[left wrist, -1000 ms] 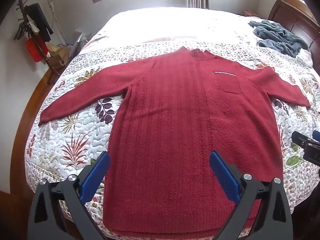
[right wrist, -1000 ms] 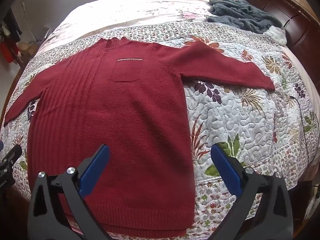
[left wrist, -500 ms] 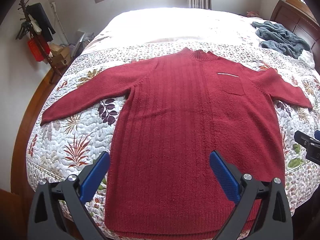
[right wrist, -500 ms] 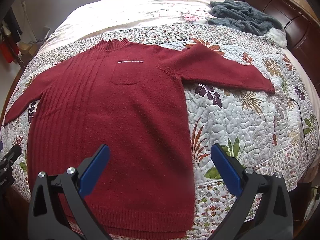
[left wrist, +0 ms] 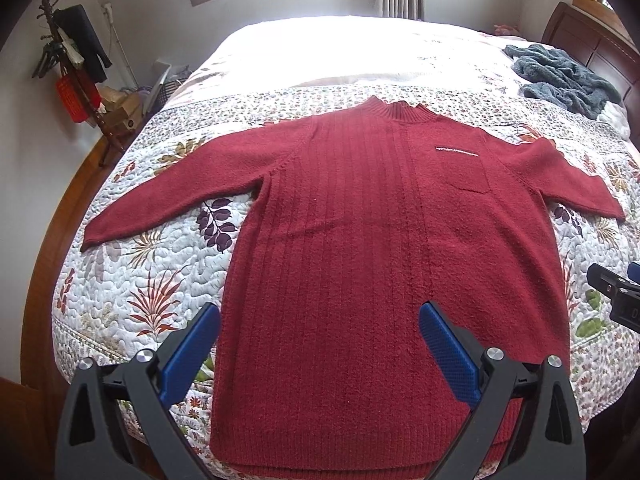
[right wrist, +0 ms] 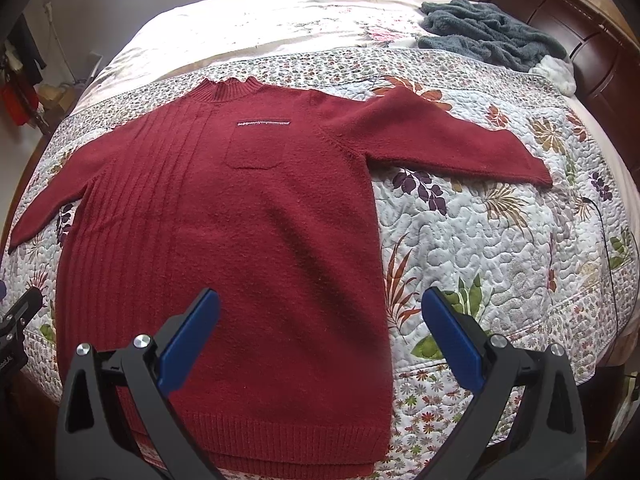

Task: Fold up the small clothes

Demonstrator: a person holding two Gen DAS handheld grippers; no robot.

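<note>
On the flowery quilt (left wrist: 132,280) that covers the bed, a red sweater (left wrist: 360,260) lies flat on its front side up, neck at the far end and bottom hem at the near edge. It looks laid out like this so that folding can start, with both sleeves stretched out to the left and right and nothing folded yet. The left gripper (left wrist: 320,344) hangs above the near part of the sweater with its blue pads spread wide, and it holds nothing. The right gripper (right wrist: 320,340) hangs over the sweater's right side edge, also wide open and empty. My guess is that both are waiting high up to pick where to grab first (maybe the hem or a sleeve). The sweater is knit, with long ribs down its left half, a smooth right half, and a small chest pocket (right wrist: 253,152) with a shiny strip on top. A gray fuzzy blanket (right wrist: 492,36) sits far off to the right.
</note>
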